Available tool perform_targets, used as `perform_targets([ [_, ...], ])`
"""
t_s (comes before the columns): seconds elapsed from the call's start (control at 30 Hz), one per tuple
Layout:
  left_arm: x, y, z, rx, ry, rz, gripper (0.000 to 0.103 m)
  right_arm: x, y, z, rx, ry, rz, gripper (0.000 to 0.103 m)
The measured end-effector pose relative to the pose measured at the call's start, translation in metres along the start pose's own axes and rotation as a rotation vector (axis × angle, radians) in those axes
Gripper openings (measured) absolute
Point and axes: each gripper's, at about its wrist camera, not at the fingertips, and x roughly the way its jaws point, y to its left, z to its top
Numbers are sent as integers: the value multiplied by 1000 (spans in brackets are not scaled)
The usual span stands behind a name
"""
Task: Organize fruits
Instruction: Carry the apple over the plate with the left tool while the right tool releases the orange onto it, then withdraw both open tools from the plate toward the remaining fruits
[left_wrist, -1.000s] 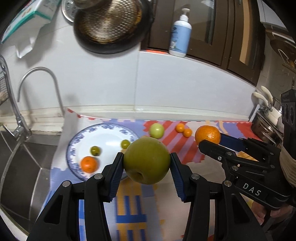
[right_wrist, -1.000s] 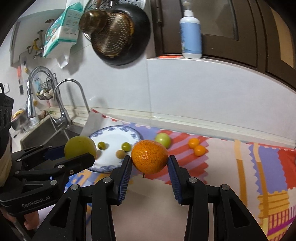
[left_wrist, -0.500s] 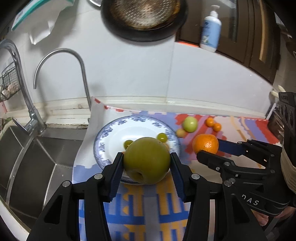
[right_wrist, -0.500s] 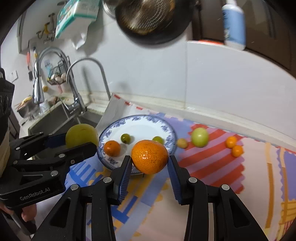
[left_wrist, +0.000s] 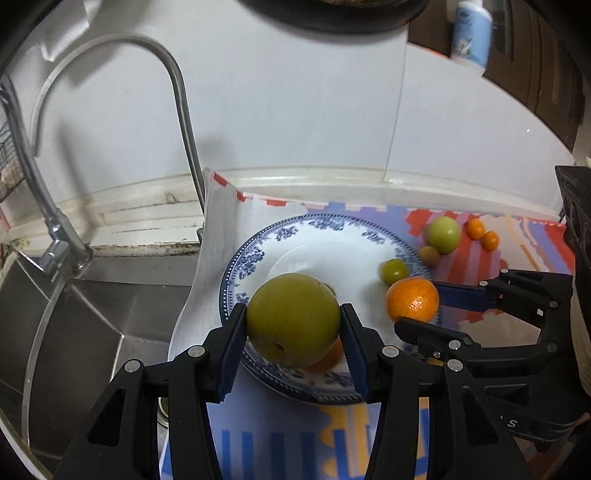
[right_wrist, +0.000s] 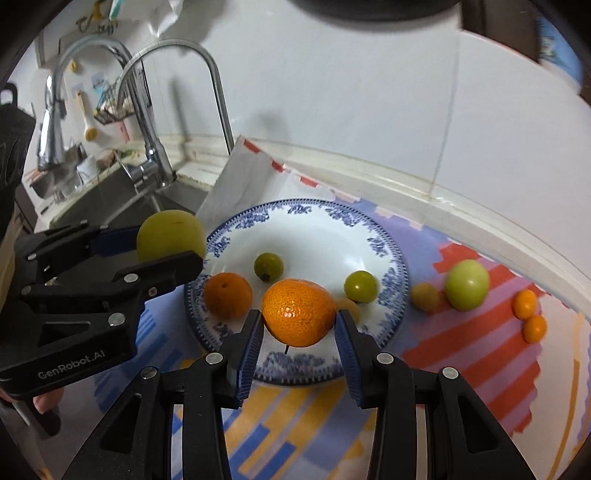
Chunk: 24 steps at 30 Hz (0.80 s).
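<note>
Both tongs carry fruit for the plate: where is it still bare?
The plate is bare across its far half, behind the dark green fruit and the light green fruit. Its near half is crowded, with a small orange near-left.

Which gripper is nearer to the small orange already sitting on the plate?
Left. The left gripper, holding the green pear, hovers right over the small orange. The right gripper, holding the big orange, is beside it, toward the plate's middle.
</note>
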Motion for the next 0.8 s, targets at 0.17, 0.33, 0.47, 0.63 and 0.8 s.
perform_targets([
  [0.17,23,6,3,13,36,-21,49,24,1,6,-24,34,-2,41],
  [0.33,40,10,5,11,61,-32,49,35,-2,10,-14,44,-12,41],
  [0.47,43,12,5,17,54,-21,50,35,-5,14,-3,32,-42,48],
  [0.63,29,9,5,11,18,-5,53,26,-6,15,2,8,-59,48],
  [0.8,2,-5,2,6,-33,12,57,3,-9,10,27,-34,-57,48],
])
